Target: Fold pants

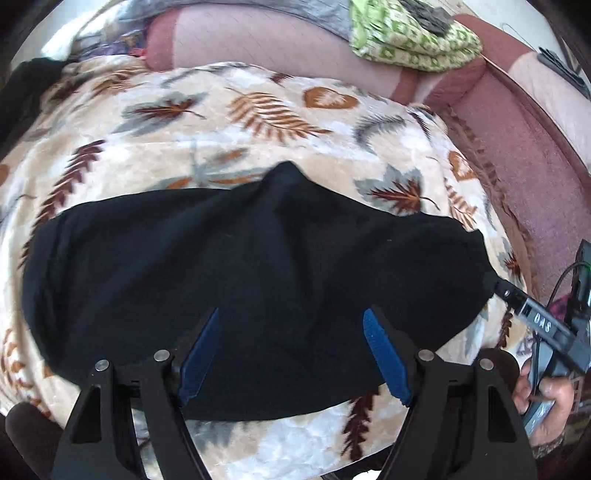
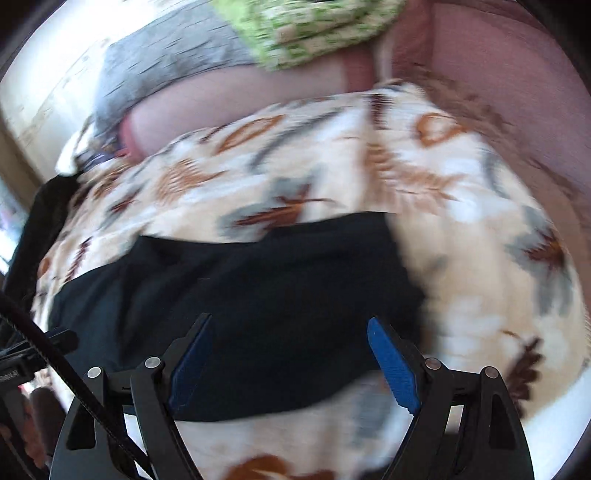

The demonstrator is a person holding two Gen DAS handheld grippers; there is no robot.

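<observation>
The black pants (image 1: 251, 273) lie folded into a broad flat bundle on a leaf-patterned blanket (image 1: 221, 122). A pointed fold sticks up at the bundle's far edge. My left gripper (image 1: 291, 350) is open above the near half of the pants, blue pads (image 1: 384, 354) spread wide and holding nothing. The right gripper's body (image 1: 539, 325) shows at the pants' right edge in the left wrist view. In the blurred right wrist view the pants (image 2: 258, 280) lie under my right gripper (image 2: 291, 354), which is open and empty.
The blanket (image 2: 461, 229) covers a pink sofa (image 1: 524, 177). A folded green patterned cloth (image 1: 410, 40) and a grey cloth (image 1: 314, 14) lie on the sofa back. A dark garment (image 1: 26, 96) sits at the far left. A cable (image 2: 55, 354) crosses the right wrist view.
</observation>
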